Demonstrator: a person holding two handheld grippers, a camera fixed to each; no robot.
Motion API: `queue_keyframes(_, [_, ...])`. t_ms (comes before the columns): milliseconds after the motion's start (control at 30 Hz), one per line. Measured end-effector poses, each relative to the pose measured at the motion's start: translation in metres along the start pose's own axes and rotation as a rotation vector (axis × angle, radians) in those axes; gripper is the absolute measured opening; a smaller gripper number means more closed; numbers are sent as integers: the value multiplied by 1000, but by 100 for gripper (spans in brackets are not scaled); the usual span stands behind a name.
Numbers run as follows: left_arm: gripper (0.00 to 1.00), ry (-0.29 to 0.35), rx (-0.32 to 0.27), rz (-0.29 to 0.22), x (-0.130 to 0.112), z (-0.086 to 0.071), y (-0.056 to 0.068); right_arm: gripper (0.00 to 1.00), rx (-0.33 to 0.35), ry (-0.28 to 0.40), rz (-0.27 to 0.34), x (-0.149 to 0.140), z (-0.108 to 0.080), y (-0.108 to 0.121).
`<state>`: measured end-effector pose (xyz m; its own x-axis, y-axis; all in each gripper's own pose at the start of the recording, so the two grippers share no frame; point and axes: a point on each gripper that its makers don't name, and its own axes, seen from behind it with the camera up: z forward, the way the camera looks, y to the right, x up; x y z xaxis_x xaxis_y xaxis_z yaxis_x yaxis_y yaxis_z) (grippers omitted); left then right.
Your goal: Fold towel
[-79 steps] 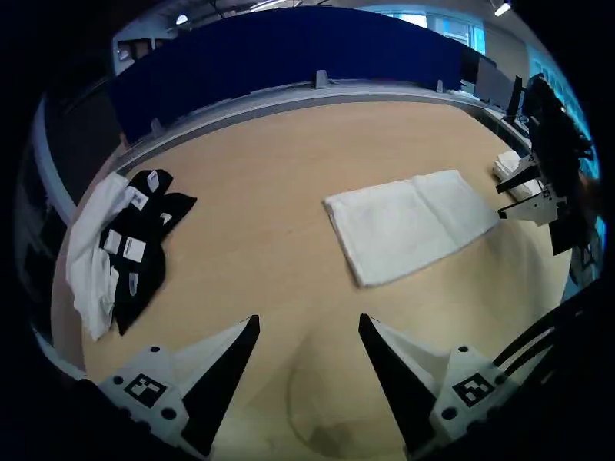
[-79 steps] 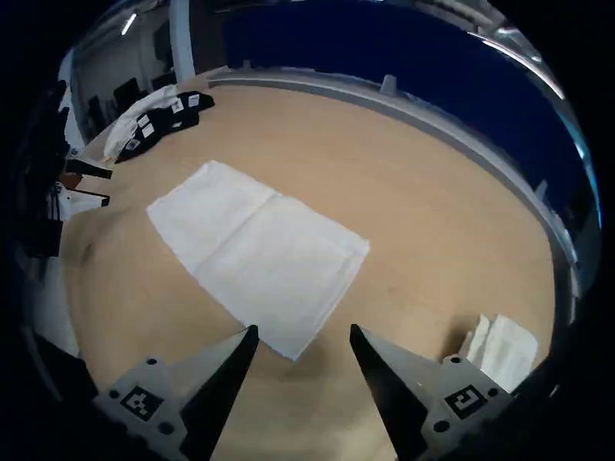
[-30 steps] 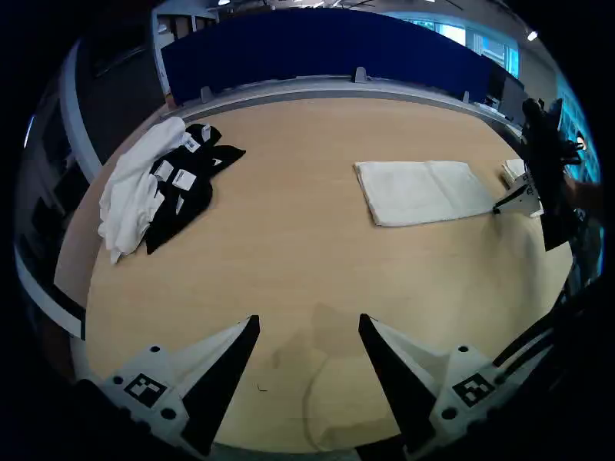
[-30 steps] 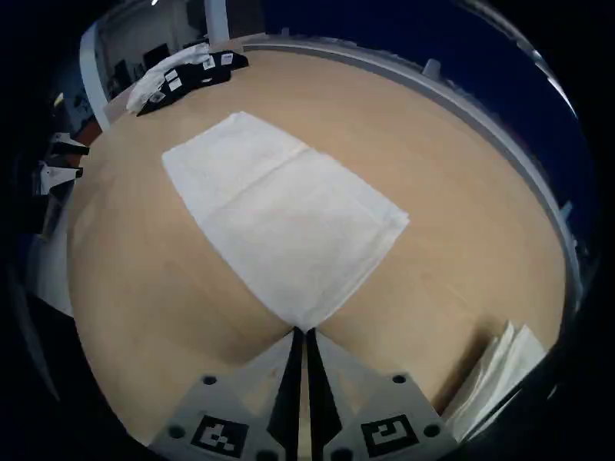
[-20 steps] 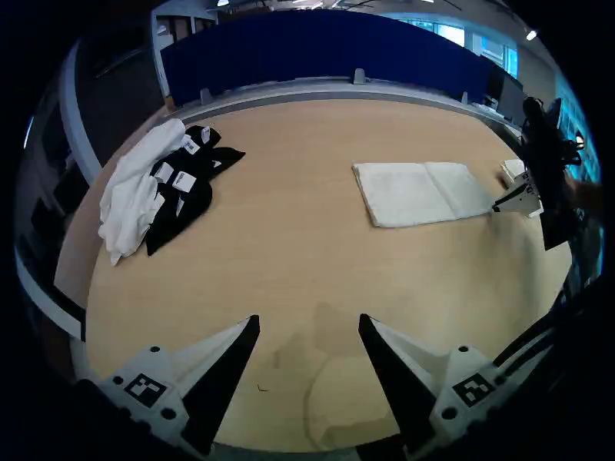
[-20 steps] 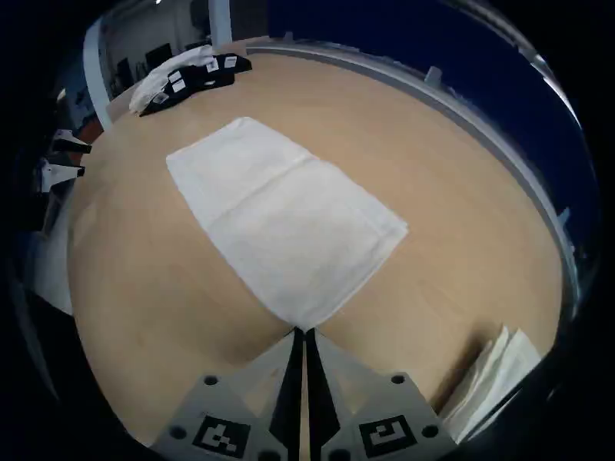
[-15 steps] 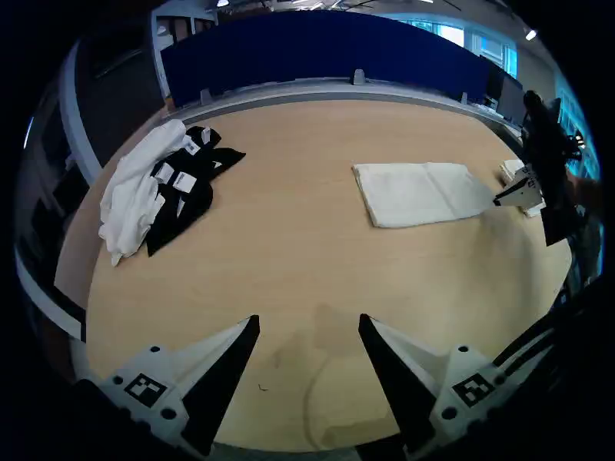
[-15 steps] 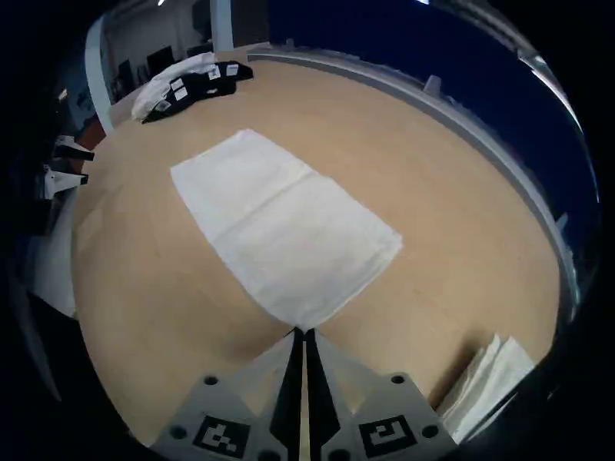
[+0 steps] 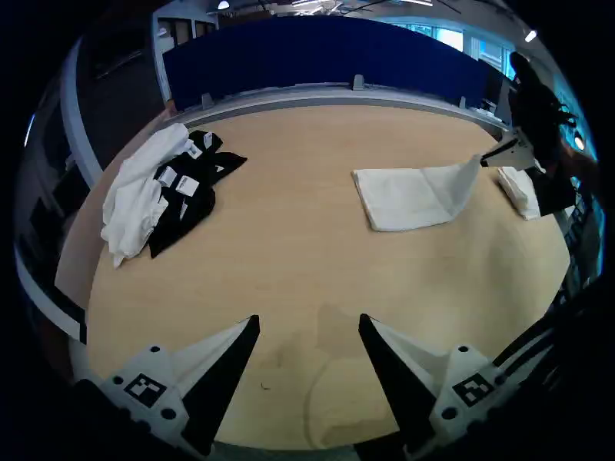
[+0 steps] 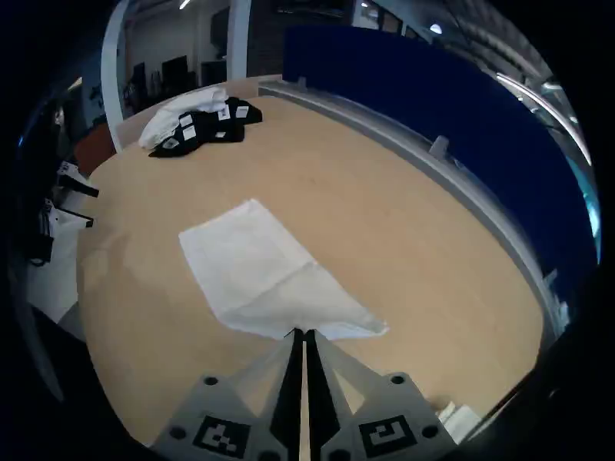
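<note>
A white towel [image 9: 403, 200] lies on the round wooden table [image 9: 292, 246], far from my left gripper [image 9: 307, 319], which stands open and holds nothing above the table's near edge. At the far right, my right gripper [image 9: 484, 160] lifts one towel corner off the table. In the right gripper view the right gripper [image 10: 301, 332] is shut on that corner, and the towel [image 10: 246, 269] slopes down from it to the table [image 10: 384, 223]. The left gripper [image 10: 94, 209] appears small at the left edge, open.
A heap of white and black clothes [image 9: 157, 192] lies at the table's left side, also seen far off [image 10: 196, 119]. A folded white stack [image 9: 521, 192] sits by the right edge. A blue partition [image 9: 323, 50] runs behind the table.
The right gripper shut on the towel's near corner and has now raised it, so that end hangs up off the table. The left gripper has stayed open and almost still.
</note>
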<state>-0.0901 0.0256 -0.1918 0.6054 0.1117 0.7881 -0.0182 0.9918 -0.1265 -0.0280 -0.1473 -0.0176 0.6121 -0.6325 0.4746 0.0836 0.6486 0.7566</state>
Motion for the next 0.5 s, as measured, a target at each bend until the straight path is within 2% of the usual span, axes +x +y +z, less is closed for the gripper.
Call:
queue_keyframes(133, [96,5,-3,0,1,0,1,2,4,12,-19,17,2,-2])
queue_keyframes(500, [96,20,-8,2,4,-3,0,2,24,3,-58,29,10,-15])
